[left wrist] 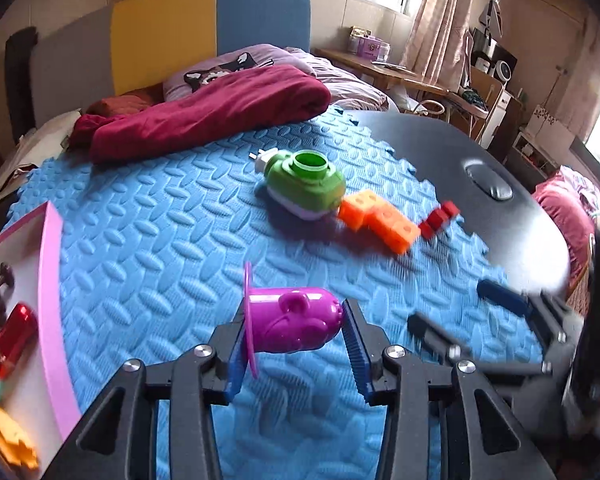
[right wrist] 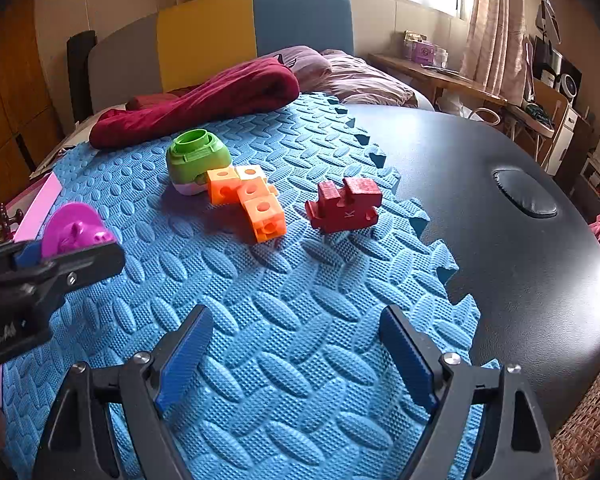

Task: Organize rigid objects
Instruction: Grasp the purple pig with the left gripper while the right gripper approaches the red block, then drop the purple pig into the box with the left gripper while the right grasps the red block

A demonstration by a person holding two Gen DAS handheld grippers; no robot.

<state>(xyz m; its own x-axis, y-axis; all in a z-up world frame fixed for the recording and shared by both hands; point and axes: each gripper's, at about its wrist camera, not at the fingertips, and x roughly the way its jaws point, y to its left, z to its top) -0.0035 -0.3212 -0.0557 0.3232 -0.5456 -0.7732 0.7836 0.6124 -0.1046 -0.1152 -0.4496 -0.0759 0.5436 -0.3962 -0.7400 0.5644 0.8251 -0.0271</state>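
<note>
A purple animal-faced toy mould [left wrist: 296, 320] with a wide flange lies sideways between the blue pads of my left gripper [left wrist: 294, 322], which is shut on it over the blue foam mat [left wrist: 160, 240]. The right wrist view shows the same toy [right wrist: 76, 232] at the far left, held by the left gripper [right wrist: 60, 256]. On the mat stand a green toy [right wrist: 198, 156], a cluster of orange cubes [right wrist: 248, 200] and a red wooden block [right wrist: 344, 204]. My right gripper [right wrist: 296, 316] hangs open above bare mat, nearer than these three.
A pink-rimmed box [left wrist: 50, 300] at the mat's left edge holds a red toy car [left wrist: 12, 338] and other small things. A maroon blanket [left wrist: 204, 112] lies at the back. A black table top [right wrist: 500, 240] extends to the right of the mat.
</note>
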